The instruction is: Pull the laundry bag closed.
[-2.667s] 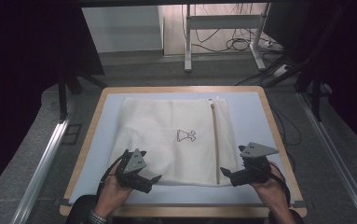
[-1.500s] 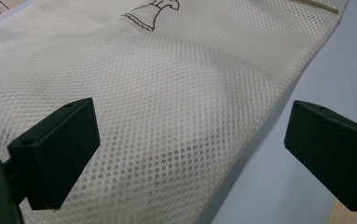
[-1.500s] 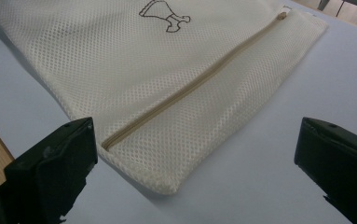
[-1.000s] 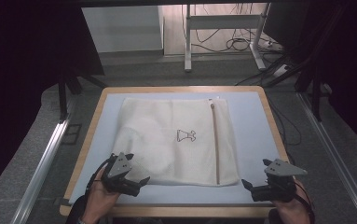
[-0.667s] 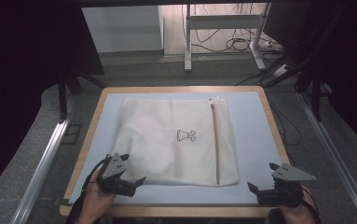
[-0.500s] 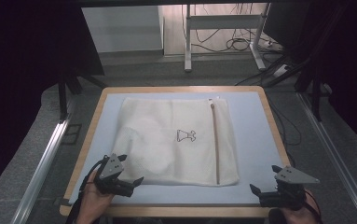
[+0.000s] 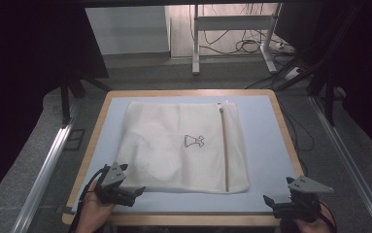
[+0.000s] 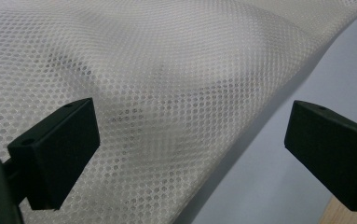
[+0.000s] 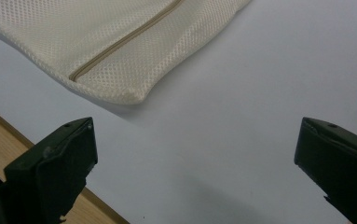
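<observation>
On tabletop (image 7: pixel 266 160), mesh bag (image 7: pixel 183 145) lies flat, zipper (image 7: pixel 224 145) closed. Left claw (image 7: pixel 134 191) released at bag's near-left corner; right claw (image 7: pixel 271 201) released, off near-right corner. Bag ungrasped; handling remains.

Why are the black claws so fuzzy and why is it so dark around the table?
Left gripper view: the mesh bag is sharp, the jaws too close to focus. Right gripper view: the bag's corner casts a soft shadow on the mat. High view: light falls on the table; its surroundings stay dark.
</observation>
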The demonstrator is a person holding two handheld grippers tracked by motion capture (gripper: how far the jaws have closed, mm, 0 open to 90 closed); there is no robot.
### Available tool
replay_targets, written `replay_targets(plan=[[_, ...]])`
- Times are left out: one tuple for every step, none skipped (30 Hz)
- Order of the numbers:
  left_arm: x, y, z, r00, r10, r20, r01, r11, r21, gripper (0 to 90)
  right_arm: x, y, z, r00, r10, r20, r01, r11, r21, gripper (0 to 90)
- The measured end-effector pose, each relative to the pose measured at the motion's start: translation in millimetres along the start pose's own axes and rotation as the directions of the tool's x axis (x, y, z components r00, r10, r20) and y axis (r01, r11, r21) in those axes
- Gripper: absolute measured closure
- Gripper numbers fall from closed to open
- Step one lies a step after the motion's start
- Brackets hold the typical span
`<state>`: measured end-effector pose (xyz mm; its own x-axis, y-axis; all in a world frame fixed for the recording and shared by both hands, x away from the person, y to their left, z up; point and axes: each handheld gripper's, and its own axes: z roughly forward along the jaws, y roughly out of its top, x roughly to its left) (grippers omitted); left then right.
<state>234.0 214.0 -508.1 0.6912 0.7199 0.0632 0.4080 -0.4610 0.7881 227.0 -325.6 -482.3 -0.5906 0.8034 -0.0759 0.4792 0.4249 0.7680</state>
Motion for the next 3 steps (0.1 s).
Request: replay_targets(plan=[[-0.2, 0.2, 0.2, 1.0, 0.003, 0.001, -0.003, 1.0, 0.004, 3.0, 0.0, 0.0, 0.3, 1.0, -0.002, 0.001, 0.002, 1.0, 0.001, 0.0], [-0.3, 0.6, 0.4, 1.0, 0.01, -0.001, -0.009, 0.9999, 0.007, 3.0, 0.0, 0.0, 0.3, 1.0, -0.002, 0.001, 0.002, 1.0, 0.001, 0.0], [-0.8, 0.9, 0.7, 0.9999, 0.011, -0.001, -0.011, 0.9999, 0.008, 3.0, -0.1, 0.1, 0.5, 1.0, -0.002, 0.001, 0.002, 1.0, 0.003, 0.0]])
